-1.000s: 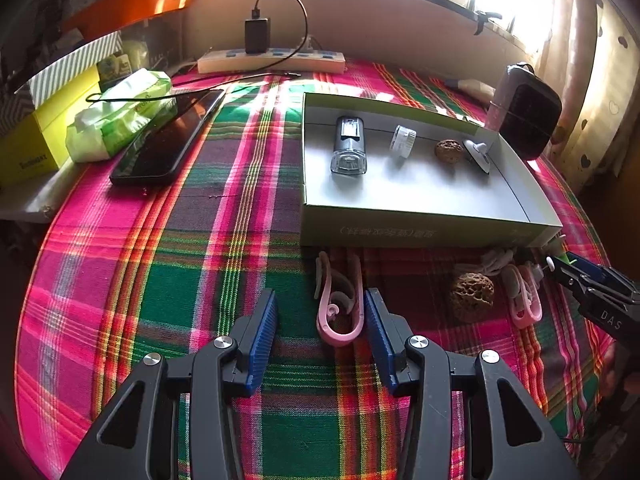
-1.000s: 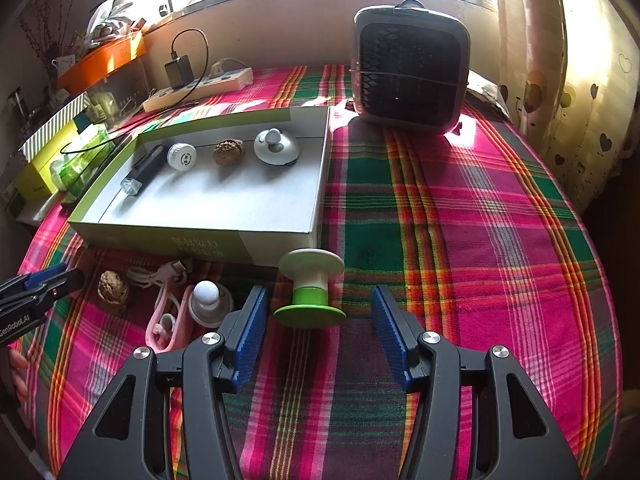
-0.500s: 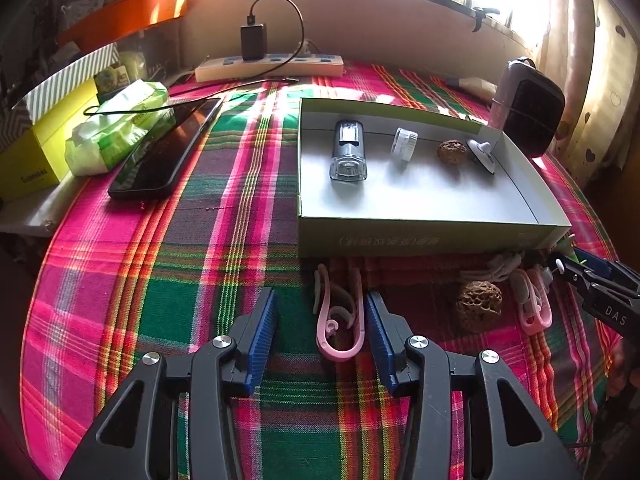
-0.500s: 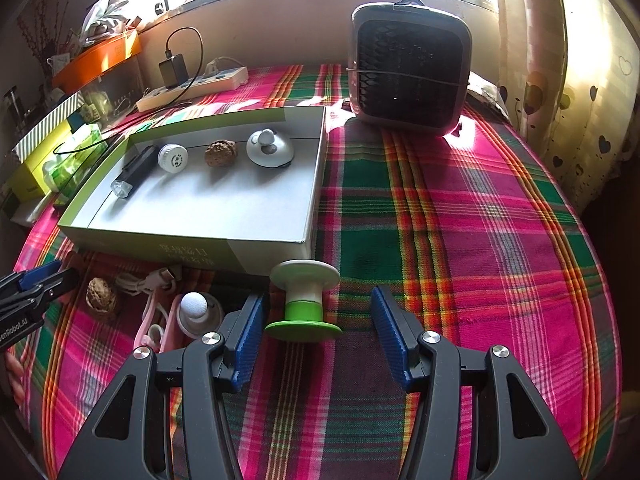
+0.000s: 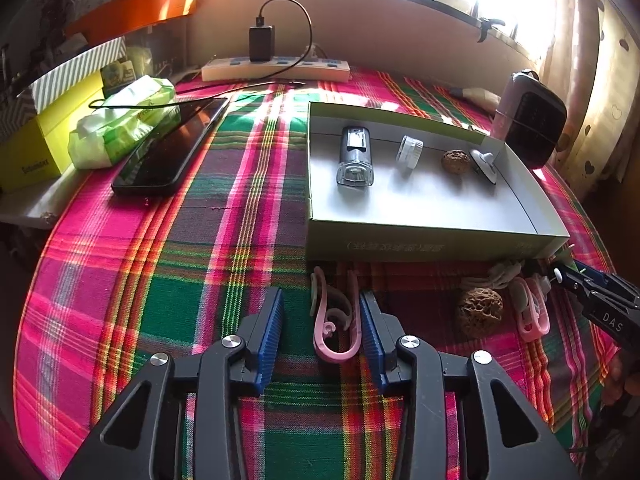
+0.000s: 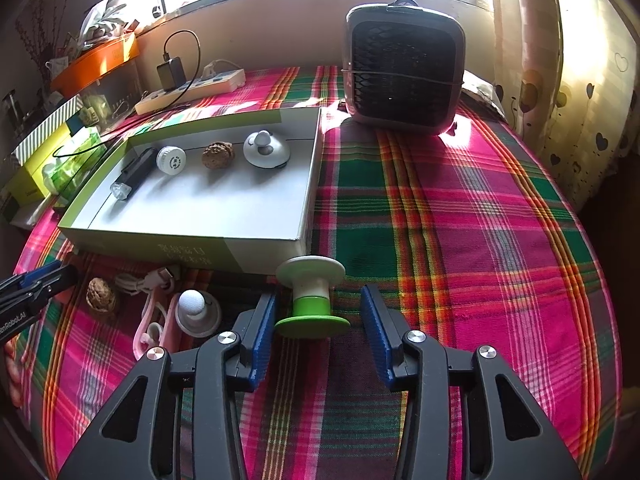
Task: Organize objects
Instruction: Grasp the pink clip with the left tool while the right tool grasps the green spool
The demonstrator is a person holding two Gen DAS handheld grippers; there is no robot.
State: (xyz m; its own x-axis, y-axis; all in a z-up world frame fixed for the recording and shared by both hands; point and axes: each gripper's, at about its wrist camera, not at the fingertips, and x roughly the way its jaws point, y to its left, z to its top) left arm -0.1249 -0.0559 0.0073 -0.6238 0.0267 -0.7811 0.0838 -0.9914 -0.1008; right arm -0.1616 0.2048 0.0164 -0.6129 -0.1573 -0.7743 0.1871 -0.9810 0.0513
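Observation:
A pink plastic hook point(image 5: 334, 320) lies on the plaid cloth between the fingers of my left gripper point(image 5: 321, 300). Its jaws are closing; the left pad still stands clear of the hook. A green and white spool point(image 6: 312, 300) stands upright between the fingers of my right gripper point(image 6: 318, 296), whose jaws are closing too, with gaps at both pads. Behind them sits an open grey box point(image 5: 420, 246) holding a small torch point(image 5: 355, 156), a white cap point(image 5: 410, 150), a walnut point(image 5: 455, 161) and a white knob point(image 5: 484, 162).
In front of the box lie another walnut point(image 5: 479, 312), pink clips point(image 5: 530, 312), a white cable point(image 5: 500, 274) and a white ball knob point(image 6: 196, 310). A phone point(image 5: 172, 146), wipes point(image 5: 120, 120) and a power strip point(image 5: 276, 70) sit back left, a fan point(image 6: 404, 72) back right.
Both grippers' jaws have narrowed, the left around the pink hook and the right around the spool. Neither object has moved.

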